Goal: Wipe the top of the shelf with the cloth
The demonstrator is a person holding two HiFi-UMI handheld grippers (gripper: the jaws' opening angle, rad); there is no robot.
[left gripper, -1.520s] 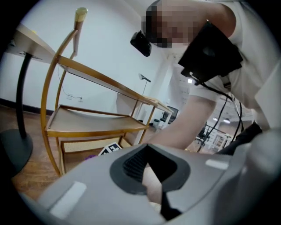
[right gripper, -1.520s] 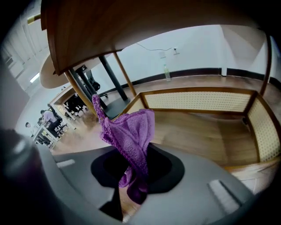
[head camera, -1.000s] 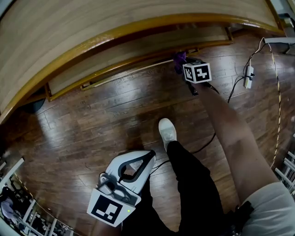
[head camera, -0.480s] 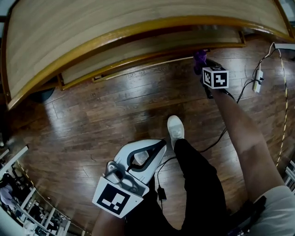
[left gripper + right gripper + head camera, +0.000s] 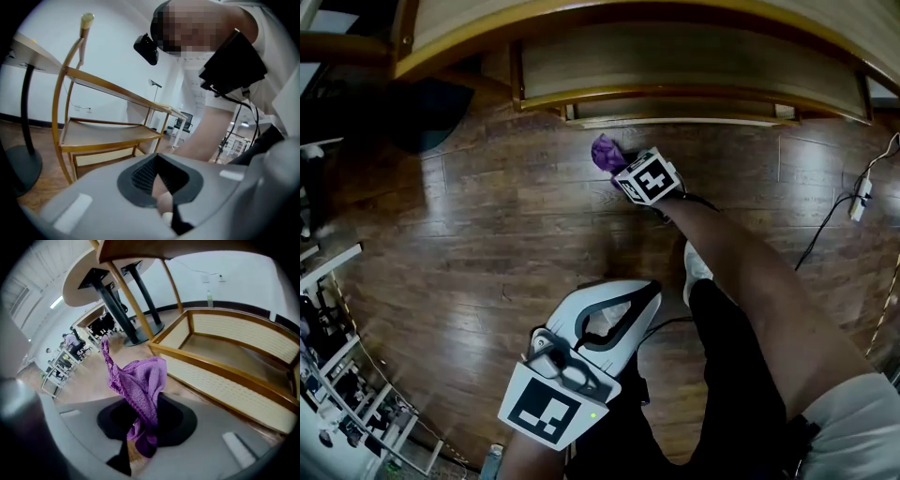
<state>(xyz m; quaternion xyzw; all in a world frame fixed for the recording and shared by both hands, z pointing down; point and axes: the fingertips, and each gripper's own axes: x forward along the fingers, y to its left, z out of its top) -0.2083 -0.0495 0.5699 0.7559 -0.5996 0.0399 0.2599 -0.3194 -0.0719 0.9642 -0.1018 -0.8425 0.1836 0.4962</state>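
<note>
1. Step in hand: carrying the cloth to the work. Wiping looks not yet begun, since the cloth hangs low, near the shelf's bottom tier and above the floor.
2. Cloth (image 5: 140, 385): purple, nubbly microfibre weave, bunched into a loose wad with one corner sticking up.
3. Right gripper (image 5: 140, 430): fingers closed on the lower folds of the cloth, most of which spills out ahead of them.
4. Left gripper (image 5: 165, 199): grey moulded shell with ribbed black lining; fingers together, holding nothing, kept close to the person's body.
5. Shelf (image 5: 675, 94): pale wood boards with raised honey-coloured rims, in tiers on a curved bentwood frame.
6. Floor (image 5: 487, 234): dark glossy hardwood planks.
7. Next move, as judged: lift the right gripper up to the top board, press the wad flat and sweep along it.
</note>
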